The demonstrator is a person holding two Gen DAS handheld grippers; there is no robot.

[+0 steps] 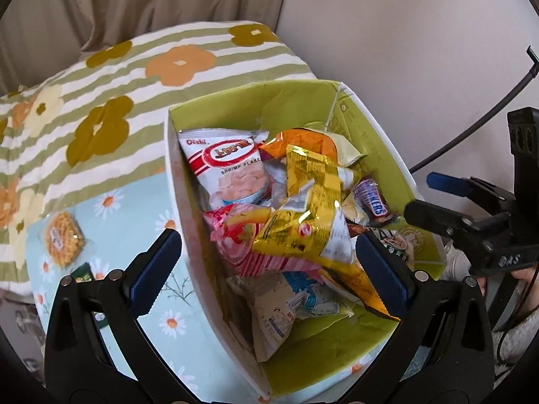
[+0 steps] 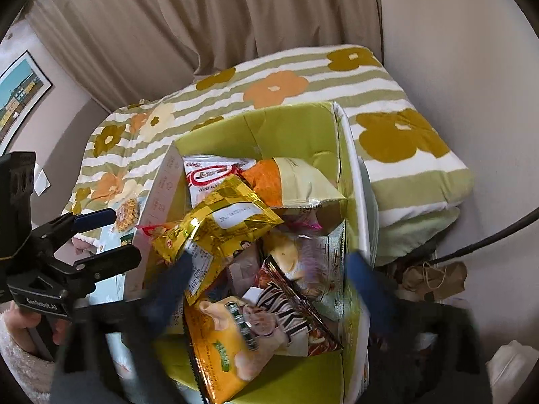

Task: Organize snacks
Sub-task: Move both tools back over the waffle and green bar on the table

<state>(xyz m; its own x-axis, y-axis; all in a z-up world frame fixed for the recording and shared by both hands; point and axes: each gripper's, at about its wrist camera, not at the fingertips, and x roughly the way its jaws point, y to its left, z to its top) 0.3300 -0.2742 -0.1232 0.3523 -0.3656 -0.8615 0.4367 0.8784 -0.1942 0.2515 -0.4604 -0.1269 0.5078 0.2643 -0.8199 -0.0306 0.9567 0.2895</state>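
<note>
A box with a green inside (image 1: 296,114) stands on the bed and holds several snack packs: a white Oishi shrimp flakes bag (image 1: 229,165), a gold foil bag (image 1: 306,222), a Snickers bar (image 1: 370,202). My left gripper (image 1: 269,262) is open and empty, its jaws straddling the box's left wall above the packs. My right gripper (image 2: 269,279) is open and empty above the box (image 2: 296,128), blurred, over the gold bag (image 2: 215,229) and a yellow chip bag (image 2: 219,343). A noodle snack pack (image 1: 64,242) lies on the sheet left of the box.
A folded green-striped flowered quilt (image 1: 101,107) lies behind the box. The bed sheet (image 1: 168,323) is pale blue with daisies. A small green packet (image 1: 82,272) lies near the noodle pack. Curtains and a white wall are behind. A brown paper bag (image 2: 434,276) lies on the floor.
</note>
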